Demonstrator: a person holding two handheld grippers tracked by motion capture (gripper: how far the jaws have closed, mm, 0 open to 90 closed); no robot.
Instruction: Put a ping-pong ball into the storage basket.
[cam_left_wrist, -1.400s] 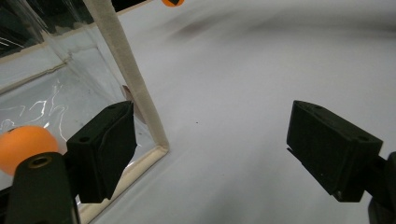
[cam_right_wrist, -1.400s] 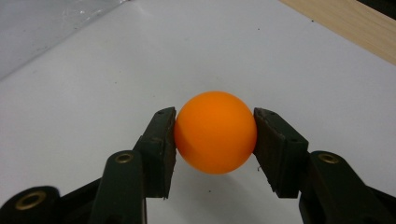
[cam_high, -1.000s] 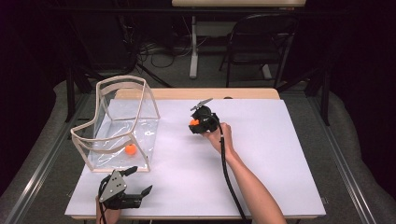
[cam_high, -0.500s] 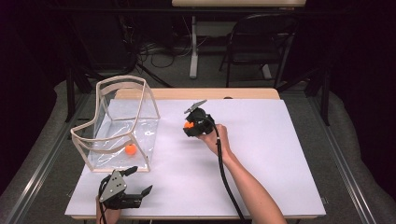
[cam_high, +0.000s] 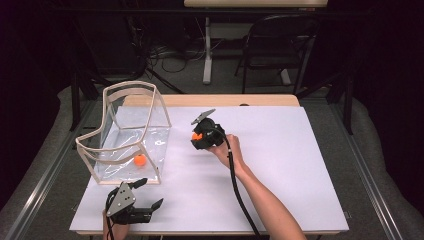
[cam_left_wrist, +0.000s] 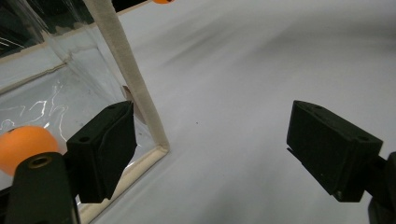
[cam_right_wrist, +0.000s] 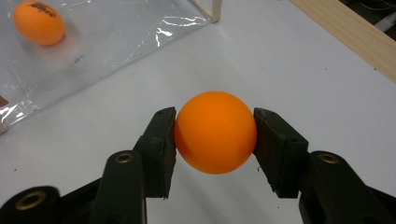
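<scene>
My right gripper (cam_right_wrist: 215, 135) is shut on an orange ball (cam_right_wrist: 215, 132), its two black pads pressing the ball's sides. In the high view that gripper (cam_high: 196, 136) hangs over the middle of the white table, right of a clear box with a pale frame (cam_high: 128, 87). A second orange ball (cam_high: 140, 160) lies inside the box on its floor and is visible through the wall in the right gripper view (cam_right_wrist: 38, 22) and the left gripper view (cam_left_wrist: 23, 147). My left gripper (cam_high: 150, 195) rests near the front edge, jaws wide open and empty, beside the box's near corner post (cam_left_wrist: 135, 88).
White sheet (cam_high: 280, 170) covers the table, with a wooden strip (cam_high: 260, 100) along the far edge. A cable (cam_high: 240, 190) trails from the right gripper along the forearm. A chair (cam_high: 280, 45) and table leg stand on the floor beyond.
My right gripper has carried the orange ball leftward and slightly up, nearer the clear box. The left gripper has stayed put.
</scene>
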